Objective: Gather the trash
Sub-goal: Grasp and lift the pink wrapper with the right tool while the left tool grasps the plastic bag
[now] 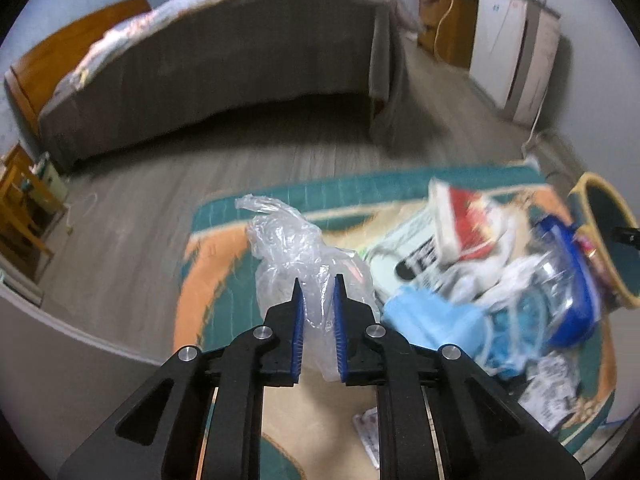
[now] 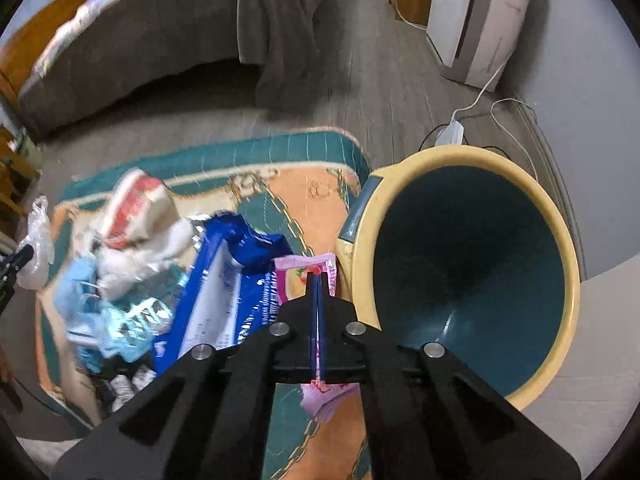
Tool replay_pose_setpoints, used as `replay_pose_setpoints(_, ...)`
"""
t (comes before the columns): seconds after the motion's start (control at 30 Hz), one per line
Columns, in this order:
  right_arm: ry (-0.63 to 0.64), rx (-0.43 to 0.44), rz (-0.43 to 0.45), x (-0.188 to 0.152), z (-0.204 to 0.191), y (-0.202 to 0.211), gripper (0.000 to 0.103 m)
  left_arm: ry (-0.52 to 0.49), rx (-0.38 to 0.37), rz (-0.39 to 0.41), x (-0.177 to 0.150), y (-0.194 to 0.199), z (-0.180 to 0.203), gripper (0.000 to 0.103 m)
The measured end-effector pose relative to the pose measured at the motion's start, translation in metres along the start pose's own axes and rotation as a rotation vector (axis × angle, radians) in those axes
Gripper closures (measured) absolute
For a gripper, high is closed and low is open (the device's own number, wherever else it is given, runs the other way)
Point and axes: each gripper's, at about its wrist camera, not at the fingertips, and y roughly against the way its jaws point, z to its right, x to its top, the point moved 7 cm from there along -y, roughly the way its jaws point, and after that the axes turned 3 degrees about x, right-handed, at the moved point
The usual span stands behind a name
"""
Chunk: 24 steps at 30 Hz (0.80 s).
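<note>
My left gripper (image 1: 317,280) is shut on a crumpled clear plastic bag (image 1: 288,240) and holds it above the rug. My right gripper (image 2: 318,278) is shut on a pink wrapper (image 2: 306,266) just left of the yellow-rimmed bin (image 2: 560,240); the wrapper hangs out below the jaws too. The bin's dark inside looks empty and also shows at the right edge of the left wrist view (image 1: 600,200). A trash pile lies on the rug: a blue wipes pack (image 2: 224,280), a red and white bag (image 1: 460,220), a light blue mask (image 1: 428,316).
A teal and orange rug (image 2: 312,184) lies on the wooden floor. A bed with a grey cover (image 1: 220,72) stands behind. A white cabinet (image 1: 516,52) and a white cable with adapter (image 2: 452,132) are at the right. Wooden furniture (image 1: 20,208) stands at the left.
</note>
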Motion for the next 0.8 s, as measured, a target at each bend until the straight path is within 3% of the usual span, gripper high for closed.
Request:
replay_pose_setpoints(0.13, -0.017, 0.024, 0.025, 0.001, 0.005, 0.016, 0.103, -0.001, -0.011, 0.079, 0.013, 0.031, 0.002, 0.09)
replay_pose_setpoints(0.23, -0.031, 0.027, -0.023, -0.009, 0.004, 0.007, 0.1, -0.007, -0.044, 0.124, 0.023, 0.05, 0.012, 0.09)
replay_pose_setpoints(0.3, -0.012, 0.01, -0.056, -0.016, 0.001, -0.003, 0.085, -0.018, -0.062, 0.139, 0.025, 0.058, 0.019, 0.09)
replay_pose_setpoints(0.33, 0.004, -0.001, -0.066, -0.02, -0.002, -0.008, 0.07, -0.022, -0.072, 0.143, 0.026, 0.06, 0.023, 0.09)
replay_pose_setpoints(0.37, 0.024, -0.012, -0.074, -0.023, -0.006, -0.011, 0.062, -0.028, -0.079, 0.147, 0.027, 0.061, 0.028, 0.09)
replay_pose_setpoints(0.53, 0.117, -0.068, -0.142, -0.036, -0.017, -0.034, 0.063, -0.055, -0.109, 0.159, 0.031, 0.063, 0.041, 0.09)
replay_pose_setpoints(0.6, 0.154, -0.105, -0.174, -0.04, -0.015, -0.043, 0.084, -0.061, -0.113, 0.16, 0.033, 0.063, 0.044, 0.09)
replay_pose_setpoints(0.63, 0.162, -0.107, -0.186, -0.041, -0.013, -0.046, 0.101, -0.063, -0.118, 0.16, 0.033, 0.063, 0.045, 0.09)
replay_pose_setpoints(0.8, 0.122, -0.047, -0.121, -0.025, -0.009, -0.02, 0.103, -0.09, -0.125, 0.186, 0.042, 0.069, 0.056, 0.09)
